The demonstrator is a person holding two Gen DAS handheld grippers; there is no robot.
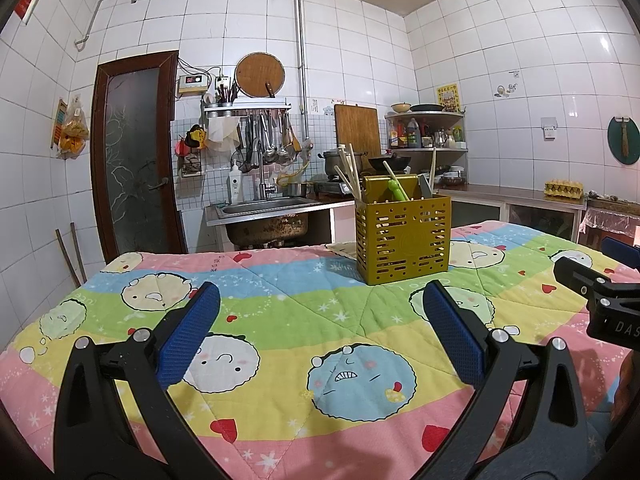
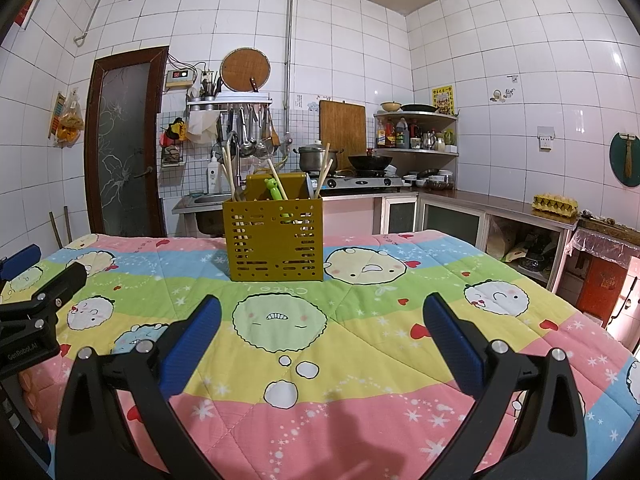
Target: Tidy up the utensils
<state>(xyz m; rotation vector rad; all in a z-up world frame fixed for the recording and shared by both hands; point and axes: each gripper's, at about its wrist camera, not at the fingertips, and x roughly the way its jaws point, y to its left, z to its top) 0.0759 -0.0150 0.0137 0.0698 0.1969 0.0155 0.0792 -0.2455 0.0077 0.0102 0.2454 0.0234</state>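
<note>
The yellow utensil caddy [image 2: 274, 236] stands upright on the quilt-covered desk [image 2: 360, 360], chopsticks [image 2: 229, 172] leaning out the top. It lies at 11 o'clock from the right gripper [image 2: 320, 344] and 1 o'clock from the left gripper [image 1: 320, 340]. Both are spread wide and empty, at seemingly similar range.

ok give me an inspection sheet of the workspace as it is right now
surface: table under a cartoon quilt, bare apart from the caddy
job's things: yellow caddy upright at the far side, holding chopsticks and a green utensil
clutter: nothing seen on the quilt
grippers: left gripper and right gripper both open, empty, above the quilt
cables: nothing seen on the table
surroundings: tiled kitchen, sink, stove with wok, egg tray
</note>
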